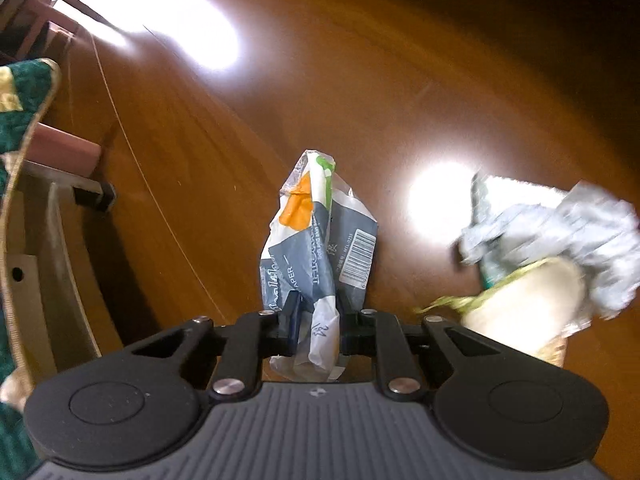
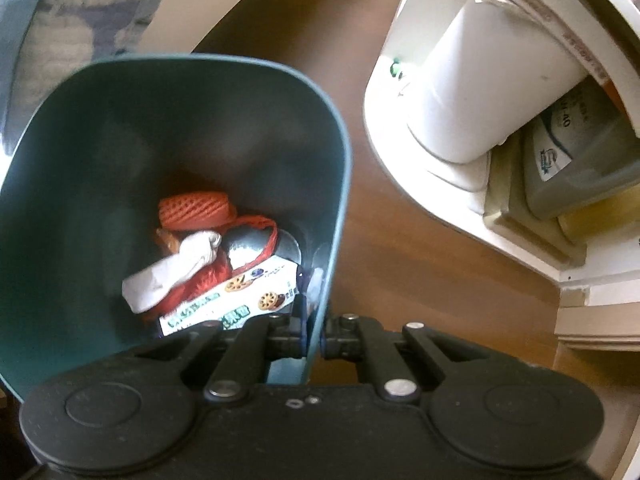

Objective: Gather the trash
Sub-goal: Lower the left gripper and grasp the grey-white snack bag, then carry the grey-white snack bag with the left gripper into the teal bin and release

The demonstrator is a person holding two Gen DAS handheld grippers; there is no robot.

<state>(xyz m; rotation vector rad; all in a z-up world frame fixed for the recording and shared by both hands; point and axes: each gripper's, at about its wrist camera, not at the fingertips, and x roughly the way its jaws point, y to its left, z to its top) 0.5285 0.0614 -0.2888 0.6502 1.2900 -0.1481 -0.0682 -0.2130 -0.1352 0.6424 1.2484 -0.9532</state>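
Note:
My left gripper points down over a wooden floor and is shut on a crumpled grey-and-white wrapper with an orange patch and a barcode; the wrapper sticks out past the fingertips. To its right lie a blurred silvery crumpled wrapper and a pale beige piece with a green edge. My right gripper is shut on the near wall of a dark green bin. Inside the bin lie an orange foam net, white crumpled paper and a snack box.
In the left wrist view, a green patterned cloth and wooden furniture legs fill the left side. In the right wrist view, a white cabinet holds a white cylinder and a grey jug.

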